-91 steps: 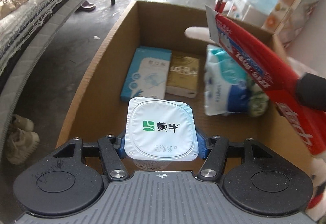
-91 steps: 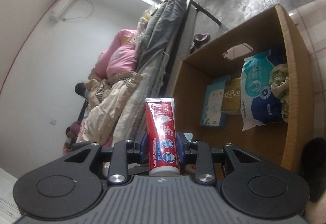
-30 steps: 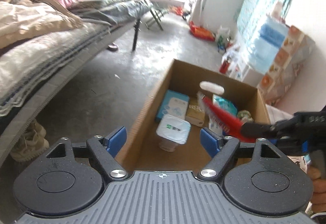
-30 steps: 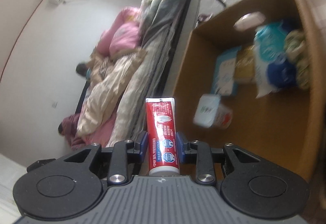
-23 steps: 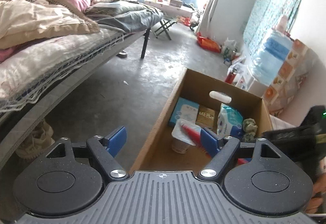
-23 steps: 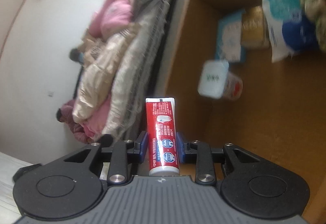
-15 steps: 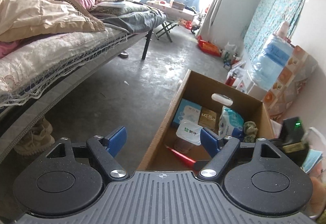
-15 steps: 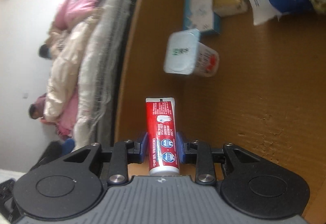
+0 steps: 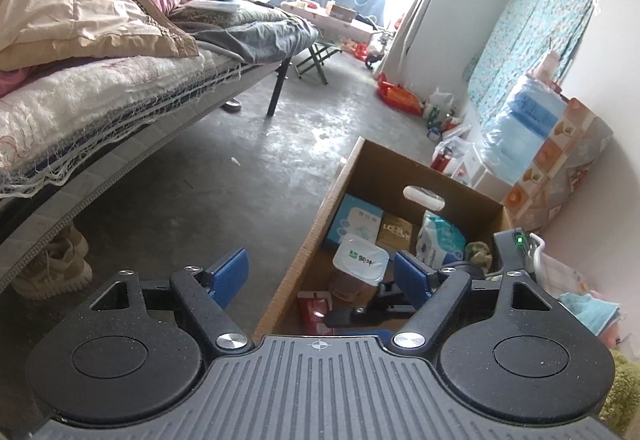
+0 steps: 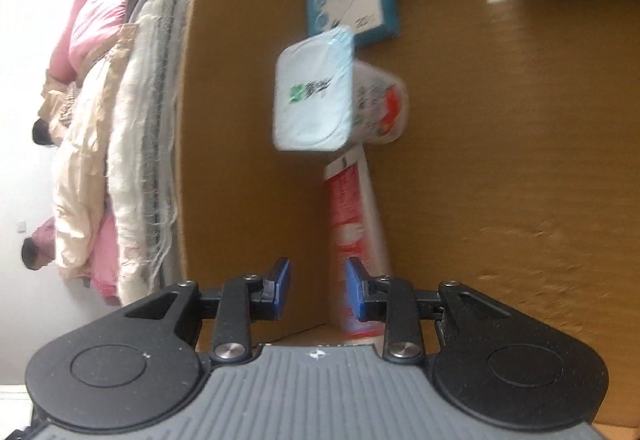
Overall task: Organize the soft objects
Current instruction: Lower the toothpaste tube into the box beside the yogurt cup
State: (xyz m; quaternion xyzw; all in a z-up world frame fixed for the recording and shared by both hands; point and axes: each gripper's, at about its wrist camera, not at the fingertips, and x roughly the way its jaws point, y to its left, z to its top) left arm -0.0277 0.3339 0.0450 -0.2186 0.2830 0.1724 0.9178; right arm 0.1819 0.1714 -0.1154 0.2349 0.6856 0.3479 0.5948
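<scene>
Placing step: red toothpaste tube [image 10: 354,240] lies on cardboard box [image 10: 520,160] floor, tip by yogurt cup [image 10: 320,96]; right gripper [image 10: 318,290] jaws slightly parted, tube outside gap, apparently released. Left gripper [image 9: 320,276] jaws wide, empty. Next: withdraw right gripper, fetch another soft item

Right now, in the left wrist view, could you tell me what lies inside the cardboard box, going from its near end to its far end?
Red toothpaste tube → yogurt cup → blue tissue box and gold tissue pack side by side → oval handle hole in the far wall.
</scene>
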